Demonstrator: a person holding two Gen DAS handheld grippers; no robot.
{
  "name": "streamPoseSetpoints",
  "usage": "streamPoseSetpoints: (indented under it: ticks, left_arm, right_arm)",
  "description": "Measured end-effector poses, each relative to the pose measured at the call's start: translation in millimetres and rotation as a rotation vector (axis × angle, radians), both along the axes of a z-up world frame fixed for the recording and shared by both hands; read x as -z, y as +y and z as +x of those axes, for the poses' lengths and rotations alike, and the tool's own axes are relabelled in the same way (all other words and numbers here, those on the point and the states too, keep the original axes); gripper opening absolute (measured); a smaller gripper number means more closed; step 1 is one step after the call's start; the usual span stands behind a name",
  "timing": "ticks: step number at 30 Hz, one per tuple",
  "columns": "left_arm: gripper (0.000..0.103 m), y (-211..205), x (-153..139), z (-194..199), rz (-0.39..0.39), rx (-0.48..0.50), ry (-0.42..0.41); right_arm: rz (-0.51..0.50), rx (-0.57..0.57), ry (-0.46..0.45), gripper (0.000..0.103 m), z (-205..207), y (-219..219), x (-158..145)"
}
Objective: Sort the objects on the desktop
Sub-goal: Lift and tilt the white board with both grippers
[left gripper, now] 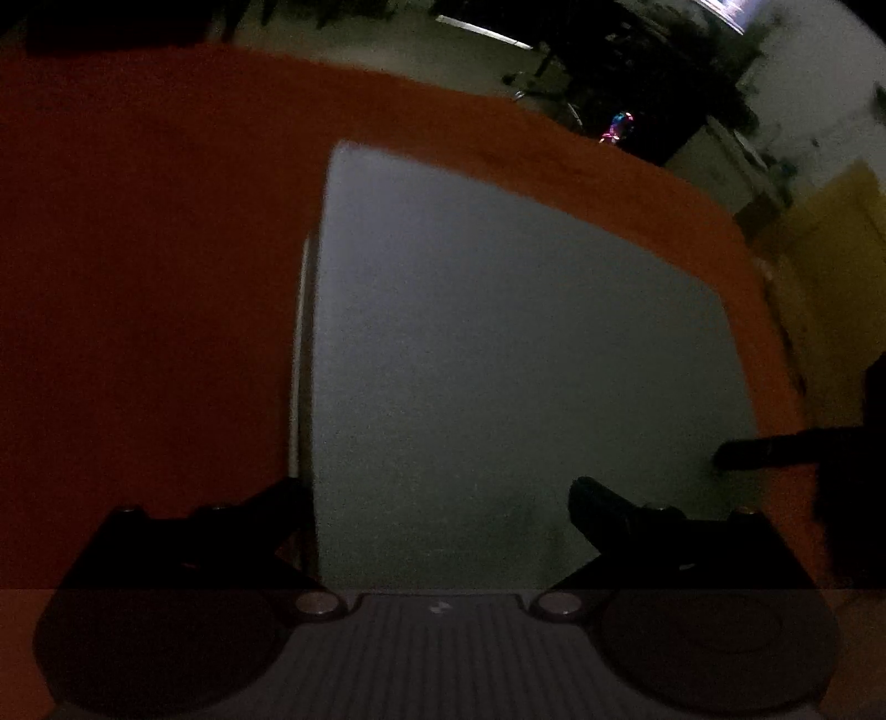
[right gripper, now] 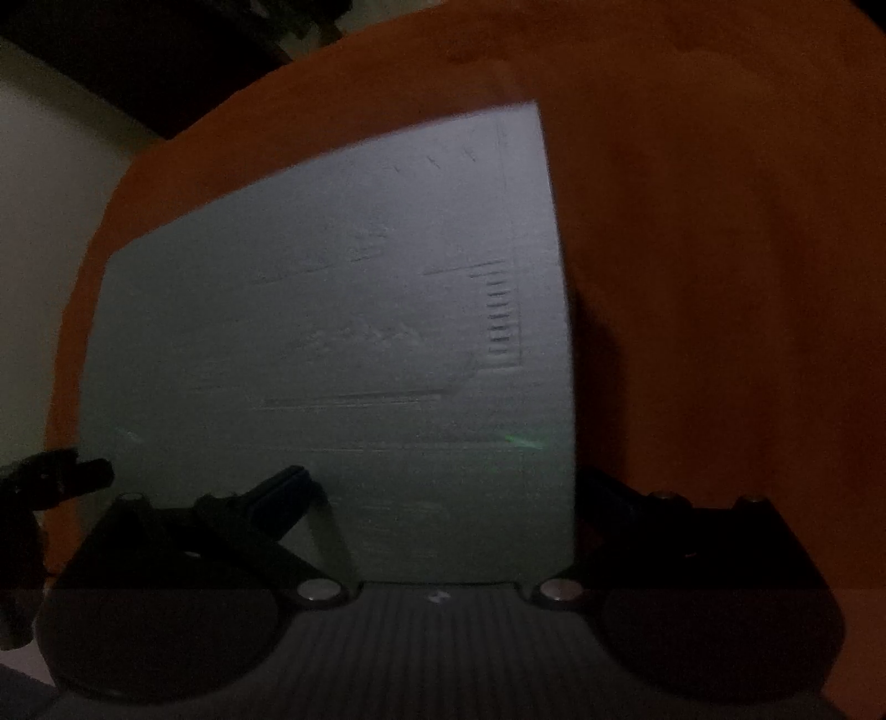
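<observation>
A flat grey sheet-like object (left gripper: 498,343), perhaps a book or pad with a pale side edge, lies on the orange tabletop (left gripper: 138,277). My left gripper (left gripper: 440,498) is open low over its near part, the left finger at the object's left edge. In the right wrist view the same grey object (right gripper: 332,332) shows faint printed lines. My right gripper (right gripper: 443,493) is open over it, the right finger by its right edge. The right gripper (left gripper: 775,448) also shows as a dark shape at the right edge of the left wrist view. The scene is very dark.
The orange tabletop (right gripper: 720,277) ends in a curved far edge; beyond it lie a dim floor (left gripper: 387,44), dark furniture (left gripper: 637,83) and a yellow surface (left gripper: 830,249). The left gripper's dark tip (right gripper: 55,476) shows at the right wrist view's left edge.
</observation>
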State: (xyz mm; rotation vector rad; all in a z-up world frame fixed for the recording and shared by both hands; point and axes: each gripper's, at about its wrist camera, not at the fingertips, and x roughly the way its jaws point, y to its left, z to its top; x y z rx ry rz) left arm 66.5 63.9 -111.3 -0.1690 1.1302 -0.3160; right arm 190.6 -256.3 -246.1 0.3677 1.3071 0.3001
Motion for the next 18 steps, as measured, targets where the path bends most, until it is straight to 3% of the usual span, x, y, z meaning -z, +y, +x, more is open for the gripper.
streamPoseSetpoints:
  ticks: [3,6,10,14,16,18]
  left_arm:
    - [0.102,1,-22,-1,0.001,0.010,-0.055]
    - [0.102,6,-31,-5,-0.008,0.015,-0.055]
    - [0.102,3,-7,-10,0.088,0.029,-0.010]
    - [0.102,4,25,-5,0.137,-0.005,0.043]
    - [0.102,8,33,-3,0.133,-0.005,0.067]
    - [0.102,10,41,-2,0.078,-0.008,0.108]
  right_arm:
    - [0.034,0.026,-0.026,0.103,3,-2,-4]
    - [0.034,0.015,-0.020,0.103,7,0,6]
    - [-0.069,-0.062,-0.029,0.103,5,6,16]
    - [-0.061,-0.053,-0.025,0.103,6,7,20]
    - [-0.052,-0.051,-0.018,0.103,7,7,22]
    - [-0.050,-0.054,-0.019,0.103,-8,4,15]
